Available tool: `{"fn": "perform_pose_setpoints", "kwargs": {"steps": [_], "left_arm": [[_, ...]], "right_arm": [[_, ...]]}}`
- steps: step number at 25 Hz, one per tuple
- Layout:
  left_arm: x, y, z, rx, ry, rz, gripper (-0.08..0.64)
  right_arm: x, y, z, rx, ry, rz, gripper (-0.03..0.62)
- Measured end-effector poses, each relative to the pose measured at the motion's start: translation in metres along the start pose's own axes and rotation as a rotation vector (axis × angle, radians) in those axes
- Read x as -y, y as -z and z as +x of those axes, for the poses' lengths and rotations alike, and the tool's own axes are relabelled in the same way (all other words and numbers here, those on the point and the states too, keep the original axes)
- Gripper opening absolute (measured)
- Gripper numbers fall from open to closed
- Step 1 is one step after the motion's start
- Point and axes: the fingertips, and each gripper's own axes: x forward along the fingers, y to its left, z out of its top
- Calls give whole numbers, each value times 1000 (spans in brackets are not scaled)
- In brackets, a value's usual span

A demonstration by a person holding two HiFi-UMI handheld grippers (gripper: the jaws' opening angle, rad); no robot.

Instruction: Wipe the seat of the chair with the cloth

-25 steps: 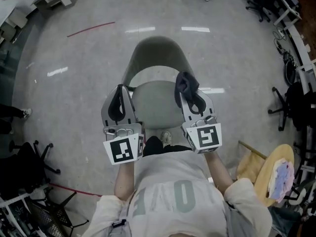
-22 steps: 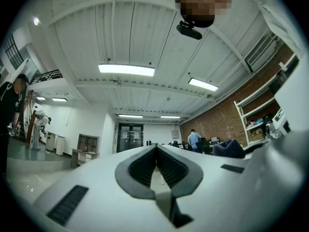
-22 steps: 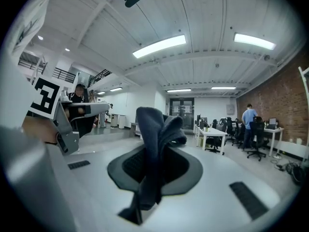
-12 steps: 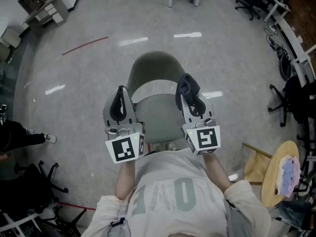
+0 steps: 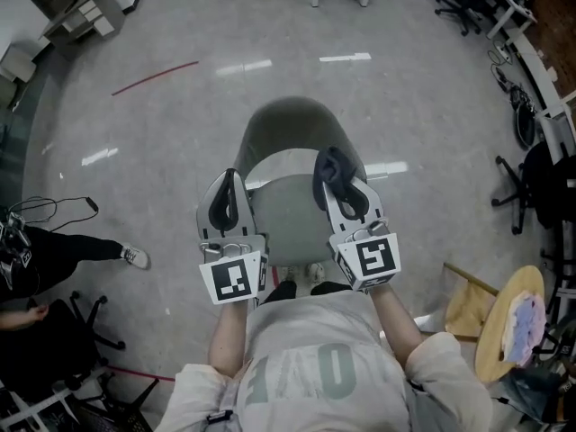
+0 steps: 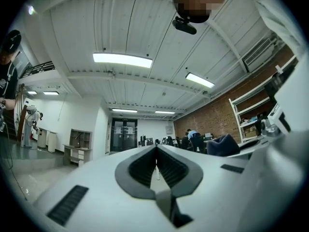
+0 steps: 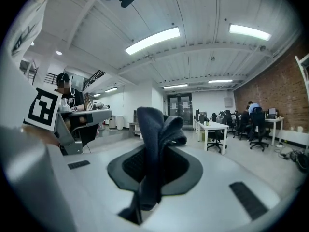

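A grey-green chair point(image 5: 292, 138) stands on the floor right in front of the person, its round seat point(image 5: 286, 210) between the two grippers. My right gripper point(image 5: 335, 171) is shut on a dark blue cloth point(image 5: 331, 163), which sticks up from the jaws in the right gripper view point(image 7: 155, 134). Both grippers are held above the seat with their jaws pointing up and away. My left gripper point(image 5: 227, 192) is shut with nothing in it; its ribbed pads point(image 6: 145, 167) meet along a thin seam.
A person in black point(image 5: 54, 255) sits at the left by a black office chair point(image 5: 49, 327). A round wooden stool point(image 5: 513, 318) with a pale cloth is at the right. Desks and office chairs point(image 5: 540, 178) line the right edge.
Both grippers have drifted slightly forward over the seat. The person in black at the left has moved further into view.
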Motion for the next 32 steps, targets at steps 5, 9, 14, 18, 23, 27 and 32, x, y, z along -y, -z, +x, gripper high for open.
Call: {"fn": "perform_pose_setpoints", "kwargs": {"steps": [5,9,14,18,23,27,32], "left_arm": [[-25,41,4,-40,-21,-12,15],[-42,102,8,-91,-60,-34,15],[-59,190,9,-82,-85,-64,15],[-61,260,-8,-170,-102,-111,15],[-51,319,-40,-239,-114,-152,15],[-50,347,-64,-294,-134,-170,15],[-62,363,-81,-322,-161,-154,15]], "right_arm": [[-17,41,45,-86,-78,75,60],[-28,108,88,-169,-140,124,60],[-56,210,138,-260,-254,266,60],[-85,296,163,-410,-316,399,60],[-115,379,189,-518,-362,541,58],[-146,429,201,-607,-411,630,58],[-181,473,217,-688,-446,729,58]]}}
